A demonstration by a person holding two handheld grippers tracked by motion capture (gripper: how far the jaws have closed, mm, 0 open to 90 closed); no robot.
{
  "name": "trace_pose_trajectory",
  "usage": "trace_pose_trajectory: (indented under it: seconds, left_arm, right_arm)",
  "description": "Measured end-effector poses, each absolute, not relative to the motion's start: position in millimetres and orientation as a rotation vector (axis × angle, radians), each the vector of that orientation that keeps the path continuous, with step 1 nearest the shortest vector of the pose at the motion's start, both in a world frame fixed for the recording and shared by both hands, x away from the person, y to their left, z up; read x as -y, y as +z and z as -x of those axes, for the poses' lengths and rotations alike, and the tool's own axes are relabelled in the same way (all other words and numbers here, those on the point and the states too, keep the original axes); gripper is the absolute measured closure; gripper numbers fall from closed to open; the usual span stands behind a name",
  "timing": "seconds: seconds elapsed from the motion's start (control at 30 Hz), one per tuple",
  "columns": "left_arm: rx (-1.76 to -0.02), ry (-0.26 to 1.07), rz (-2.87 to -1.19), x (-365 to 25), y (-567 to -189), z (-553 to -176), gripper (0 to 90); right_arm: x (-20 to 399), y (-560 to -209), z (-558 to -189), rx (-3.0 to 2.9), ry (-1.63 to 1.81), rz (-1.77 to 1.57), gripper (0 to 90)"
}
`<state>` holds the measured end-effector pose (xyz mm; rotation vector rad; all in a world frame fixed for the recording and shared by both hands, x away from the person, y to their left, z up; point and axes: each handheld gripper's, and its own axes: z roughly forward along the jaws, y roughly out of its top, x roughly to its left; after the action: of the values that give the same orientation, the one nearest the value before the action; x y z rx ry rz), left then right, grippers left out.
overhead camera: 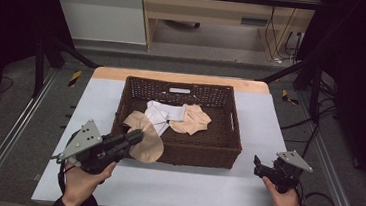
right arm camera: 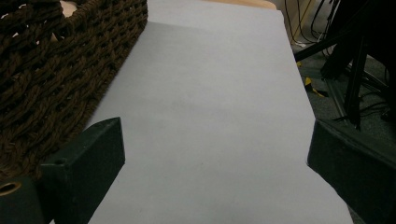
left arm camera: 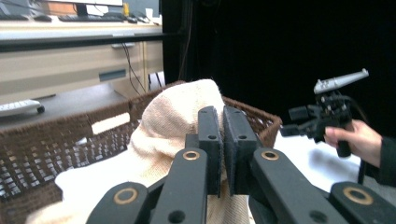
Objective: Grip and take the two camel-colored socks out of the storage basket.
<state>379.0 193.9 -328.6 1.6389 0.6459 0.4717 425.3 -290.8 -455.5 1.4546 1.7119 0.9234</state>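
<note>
Grey-topped table [overhead camera: 189,184], dark woven wicker basket [overhead camera: 201,152]: one beige sock [overhead camera: 148,142], judged light, limp and stretchy, is draped over the basket's near-left rim, pinched at its edge by the closed left gripper [overhead camera: 135,138]; right gripper [overhead camera: 257,165] is held open, empty.
</note>
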Motion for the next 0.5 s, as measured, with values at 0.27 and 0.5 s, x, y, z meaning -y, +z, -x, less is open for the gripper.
trace_pose_trajectory:
  seconds: [0.27, 0.5]
  left_arm:
    - [-0.662, 0.415, -1.698, -192, -357, -368, 85.8]
    - [-0.703, 0.375, -1.765, -189, -382, -367, 85.8]
  right_arm:
    - [291, -456, -425, -1.714, 0.926, -1.455, 4.4]
    - [291, -456, -424, -1.715, 0.929, -1.463, 4.5]
